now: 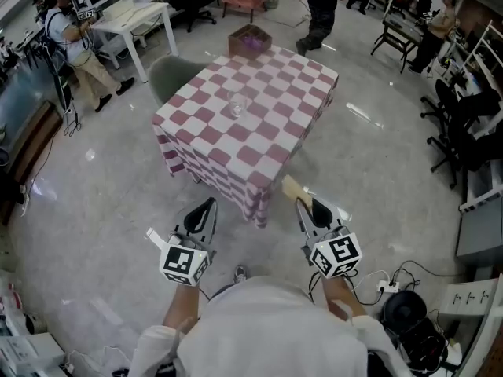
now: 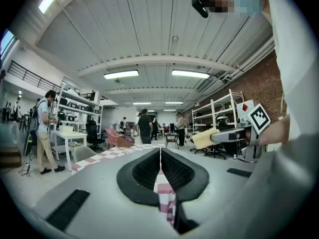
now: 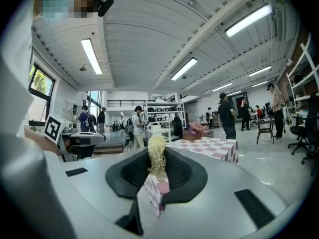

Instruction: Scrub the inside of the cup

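Not started yet – the whole scrub job is left to do.

Near me: L tongs point(image 1: 207, 204) are pinched tight w/ nothing in them. R tongs point(image 1: 303, 204) are clamped on a fluffy yellow scrubber point(image 1: 291, 187), so the tool is ready. Both are up in the air, well back from the counter point(image 1: 267, 144) w/ the red & white check cloth. Farther off, the clear cup point(image 1: 238, 103) stands by itself near the middle of the counter, nobody touching it. A brown box point(image 1: 250, 39) sits at the far edge. I think what's left is: walk up, hold the cup w/ L tongs, push the scrubber inside & rub it round.
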